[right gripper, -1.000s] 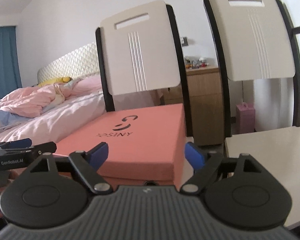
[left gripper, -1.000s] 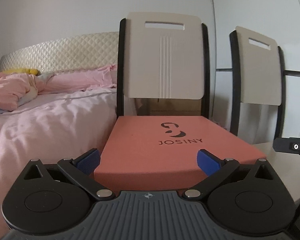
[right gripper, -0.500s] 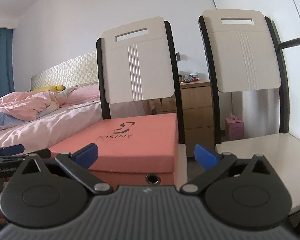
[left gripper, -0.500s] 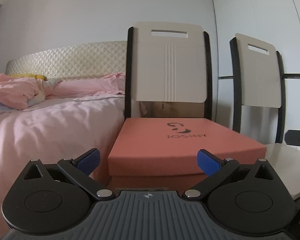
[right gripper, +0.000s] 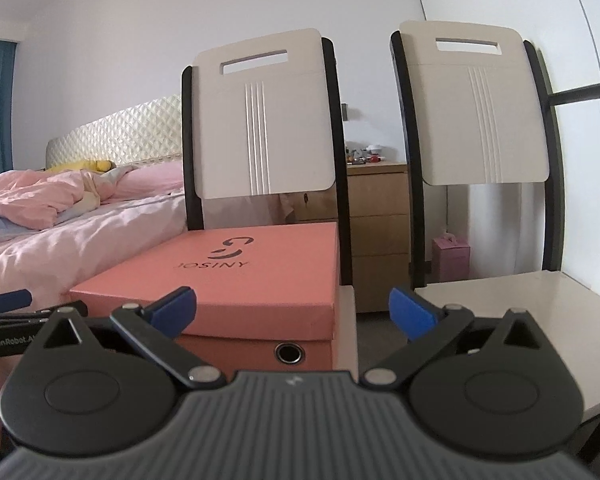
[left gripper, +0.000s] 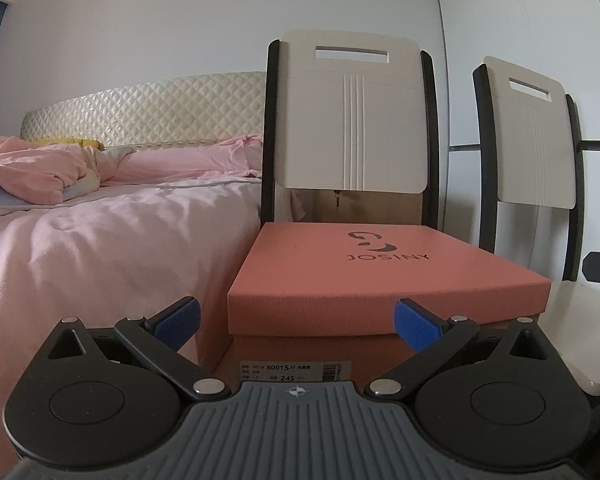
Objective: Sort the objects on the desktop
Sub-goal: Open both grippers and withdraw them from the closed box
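Observation:
A salmon shoe box [left gripper: 360, 272] marked JOSINY stands on the seat of a white chair [left gripper: 352, 120], with its lid down. My left gripper [left gripper: 297, 322] faces the labelled end of the box, open, a little short of it, pads not touching. From the right, my right gripper [right gripper: 294, 310] looks at the box [right gripper: 236, 280] and its corner with a round hole. This gripper is open wide with nothing between its fingers. The left gripper's tip [right gripper: 8, 299] shows at the left edge of the right wrist view.
A bed with pink bedding [left gripper: 100, 248] runs along the left of the chair. A second white chair [right gripper: 500, 304] stands to the right with a bare seat. Behind are a wooden drawer chest [right gripper: 376, 220] and a small pink box [right gripper: 450, 256] on the floor.
The right gripper's jaws have spread wider. Both grippers have drawn back from the box and sunk a little, so its front face and label now show.

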Demonstrator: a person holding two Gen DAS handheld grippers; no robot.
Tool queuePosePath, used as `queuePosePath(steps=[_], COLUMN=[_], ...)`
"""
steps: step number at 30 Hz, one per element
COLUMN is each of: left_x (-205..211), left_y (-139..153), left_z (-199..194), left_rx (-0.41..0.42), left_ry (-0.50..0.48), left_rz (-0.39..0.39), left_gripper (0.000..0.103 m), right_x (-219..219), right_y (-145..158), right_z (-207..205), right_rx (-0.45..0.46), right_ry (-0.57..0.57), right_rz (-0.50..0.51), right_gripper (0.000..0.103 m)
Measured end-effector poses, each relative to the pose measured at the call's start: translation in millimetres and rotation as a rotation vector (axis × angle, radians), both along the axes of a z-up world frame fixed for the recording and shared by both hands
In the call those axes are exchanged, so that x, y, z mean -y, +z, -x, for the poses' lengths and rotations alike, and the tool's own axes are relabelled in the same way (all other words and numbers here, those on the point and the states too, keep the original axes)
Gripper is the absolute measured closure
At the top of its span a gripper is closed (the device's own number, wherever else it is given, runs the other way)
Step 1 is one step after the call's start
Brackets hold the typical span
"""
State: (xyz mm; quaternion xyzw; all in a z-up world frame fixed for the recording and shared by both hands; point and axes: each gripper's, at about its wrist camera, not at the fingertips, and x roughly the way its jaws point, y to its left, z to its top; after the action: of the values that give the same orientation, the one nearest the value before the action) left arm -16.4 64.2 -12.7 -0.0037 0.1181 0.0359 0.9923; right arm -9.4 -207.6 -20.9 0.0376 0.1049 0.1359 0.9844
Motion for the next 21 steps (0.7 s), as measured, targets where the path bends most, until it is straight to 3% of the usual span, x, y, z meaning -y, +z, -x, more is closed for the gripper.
queuePosePath(steps=[21], left_x=[2.3], left_y=[-0.2], left_z=[3.5], left_rx=[0.006], left_ry=[0.002], left_rz=[-0.01], left_gripper=[0.0], right_x=[-0.9], right_y=[-2.5], right_z=[-3.0], right_rx=[-0.014], right_ry=[-0.03], right_rz=[0.011], right_gripper=[0.0])
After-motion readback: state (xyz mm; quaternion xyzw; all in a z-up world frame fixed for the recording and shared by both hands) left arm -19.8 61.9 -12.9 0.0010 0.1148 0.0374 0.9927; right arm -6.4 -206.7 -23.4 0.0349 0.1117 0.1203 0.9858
